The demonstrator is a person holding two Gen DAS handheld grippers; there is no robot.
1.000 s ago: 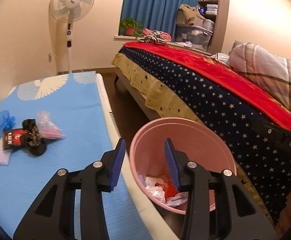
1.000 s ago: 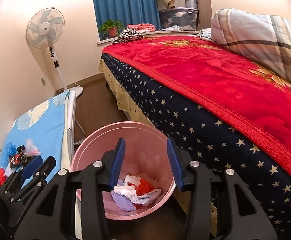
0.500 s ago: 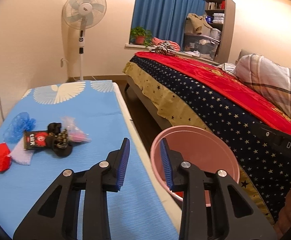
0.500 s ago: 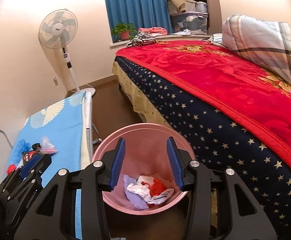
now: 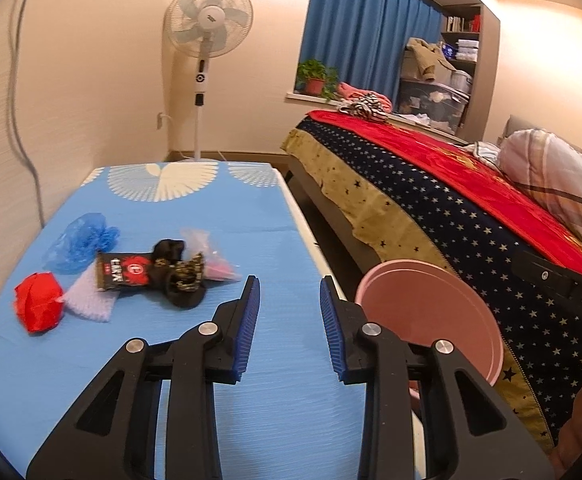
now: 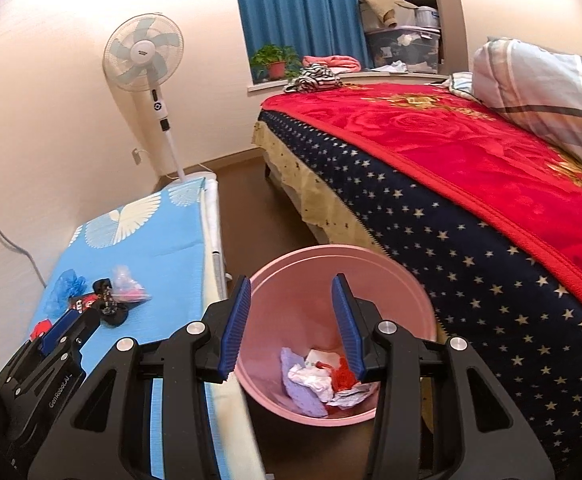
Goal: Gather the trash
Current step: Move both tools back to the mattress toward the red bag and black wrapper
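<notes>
Both the left gripper [image 5: 289, 294] and the right gripper [image 6: 291, 294] are spread wide and hold nothing; the right hangs over the round pink plastic bin [image 6: 403, 280], which already holds crumpled paper scraps [image 6: 323, 380], while the left points past the bin's left side at the blue patterned surface [image 5: 211, 216]. Left of the bin, the remaining trash lies clustered there: a black snack wrapper [image 5: 125, 272] with red print too blurred to read, a crumpled red wad [image 5: 37, 306], a blue plastic bag [image 5: 81, 242] and a clear bag [image 5: 211, 262]. Because the pieces touch and overlap, a pinch could likely drag a neighbour along and drop it off the surface's edge before the bin; the left gripper's body reads "GenRobot.AI".
</notes>
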